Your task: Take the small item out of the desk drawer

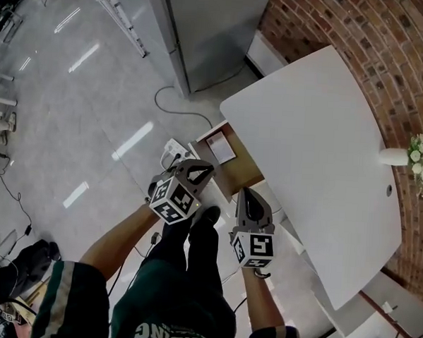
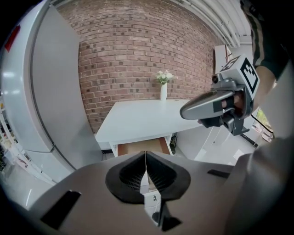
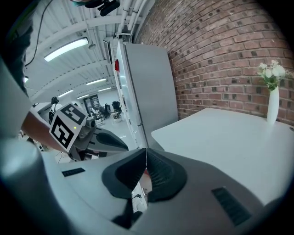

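Observation:
The white desk has its brown drawer pulled open beneath the near-left corner. A small white card-like item with a reddish edge lies in the drawer. My left gripper hovers just at the drawer's near edge, jaws shut with nothing between them. My right gripper hangs beside the drawer's front, under the desk edge, also shut and empty. In the left gripper view the shut left gripper points at the open drawer, with the right gripper off to the right. The right gripper faces past the desk's corner.
A white vase of flowers stands at the desk's far edge by the brick wall. A tall grey cabinet stands left of the desk. A white power strip and a cable lie on the floor. The person's legs stand below the grippers.

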